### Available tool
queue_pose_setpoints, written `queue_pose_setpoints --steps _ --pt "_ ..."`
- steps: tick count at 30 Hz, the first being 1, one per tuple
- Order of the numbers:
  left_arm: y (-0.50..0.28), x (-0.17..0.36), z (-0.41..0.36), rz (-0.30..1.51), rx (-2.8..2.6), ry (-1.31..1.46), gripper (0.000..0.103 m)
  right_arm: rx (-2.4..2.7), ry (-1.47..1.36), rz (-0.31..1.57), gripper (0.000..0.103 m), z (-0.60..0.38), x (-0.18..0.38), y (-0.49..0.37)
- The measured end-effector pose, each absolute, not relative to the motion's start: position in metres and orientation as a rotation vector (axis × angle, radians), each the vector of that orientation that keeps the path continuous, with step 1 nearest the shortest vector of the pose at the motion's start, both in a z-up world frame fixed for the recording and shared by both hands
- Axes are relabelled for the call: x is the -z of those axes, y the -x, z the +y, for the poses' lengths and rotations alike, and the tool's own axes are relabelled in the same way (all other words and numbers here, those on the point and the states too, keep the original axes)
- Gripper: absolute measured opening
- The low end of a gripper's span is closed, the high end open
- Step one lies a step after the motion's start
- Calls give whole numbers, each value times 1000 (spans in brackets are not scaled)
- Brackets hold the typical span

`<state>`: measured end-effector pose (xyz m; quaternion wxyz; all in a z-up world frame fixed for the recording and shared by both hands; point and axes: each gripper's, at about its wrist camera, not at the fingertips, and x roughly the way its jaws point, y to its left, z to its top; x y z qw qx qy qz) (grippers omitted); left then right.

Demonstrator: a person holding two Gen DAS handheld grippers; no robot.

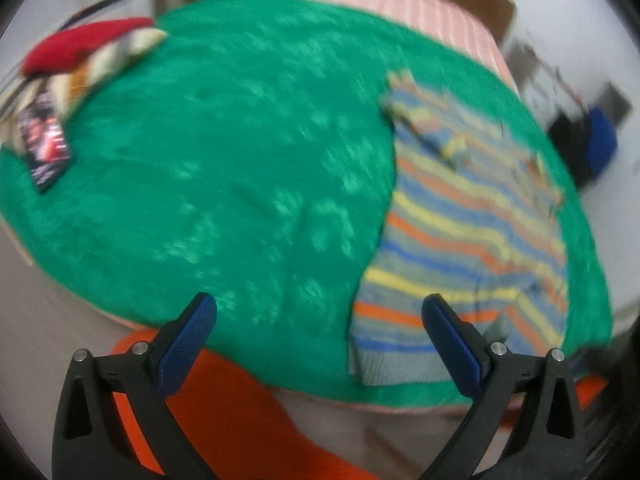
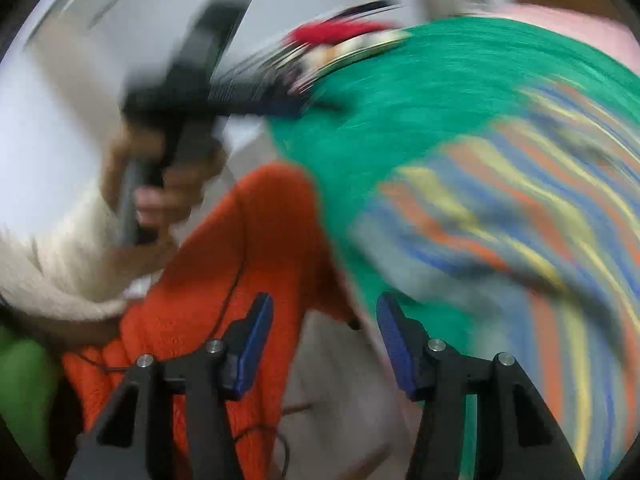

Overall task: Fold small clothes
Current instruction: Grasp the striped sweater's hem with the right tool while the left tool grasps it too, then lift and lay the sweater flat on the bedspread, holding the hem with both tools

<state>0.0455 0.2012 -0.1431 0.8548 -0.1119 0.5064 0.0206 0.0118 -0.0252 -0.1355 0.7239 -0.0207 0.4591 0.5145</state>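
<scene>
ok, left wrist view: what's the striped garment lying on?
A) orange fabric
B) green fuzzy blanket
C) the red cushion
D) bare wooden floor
B: the striped garment lies flat on the green blanket, toward its right side, while the red cushion sits far off at the top left and the orange fabric is below the blanket's near edge.

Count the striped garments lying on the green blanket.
1. The striped garment lies on the right part of the green blanket, near its front edge. The pile at the far left corner is too blurred to sort; more may hide there.
</scene>
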Motion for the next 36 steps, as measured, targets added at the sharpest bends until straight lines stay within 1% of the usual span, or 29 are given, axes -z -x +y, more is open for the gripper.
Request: queue_pose_setpoints --steps 2,4,5,6,9,10,11,12,13,14,15,16,17,20,23,25,29,32,36 --pt "-55 165 184 1127 -6 170 100 -922 -142 1001 54 -108 130 -27" --pt "-64 186 170 1186 15 113 85 -732 -268 1016 56 -171 132 -40" --pt "-68 193 165 1209 22 96 69 -636 -333 1045 56 -208 140 -42" --pt "-72 199 160 1229 31 87 60 -594 -366 1062 56 -225 146 -39" --pt "-78 206 147 1223 30 35 58 -634 -446 1113 56 -229 164 -23" --pt "-78 205 143 1216 36 19 55 -653 -458 1126 56 -220 170 -21" --pt "-77 205 139 1215 54 17 41 -678 -467 1154 56 -207 181 -21" --pt "-76 205 137 1218 75 22 21 -695 -469 1185 56 -194 193 -22" --pt "-75 205 135 1227 96 23 10 -709 -465 1218 49 -181 205 -24" --pt "-74 204 134 1237 108 25 5 -734 -451 1255 14 -169 219 -24" --pt "-72 202 135 1236 109 33 5 -740 -422 1273 4 -163 226 -24" --pt "-68 195 141 1235 117 63 4 -728 -389 1280 2 -156 227 -25" --pt "-64 188 147 1231 133 98 4 -731 -372 1268 2 -159 220 -23" --pt "-47 160 157 1198 189 143 3 -711 -271 1197 2 -195 167 -9" --pt "-41 158 143 1212 221 98 2 -635 -238 1211 2 -233 146 3" --pt "-41 169 131 1232 206 29 2 -596 -206 1242 2 -236 152 6" --pt "-51 199 126 1287 147 -14 2 -511 -171 1315 2 -236 199 -1" --pt "-51 198 131 1283 133 14 1 -476 -210 1338 2 -231 221 -6" --pt "-43 191 146 1275 124 38 1 -480 -242 1314 2 -230 218 -2"
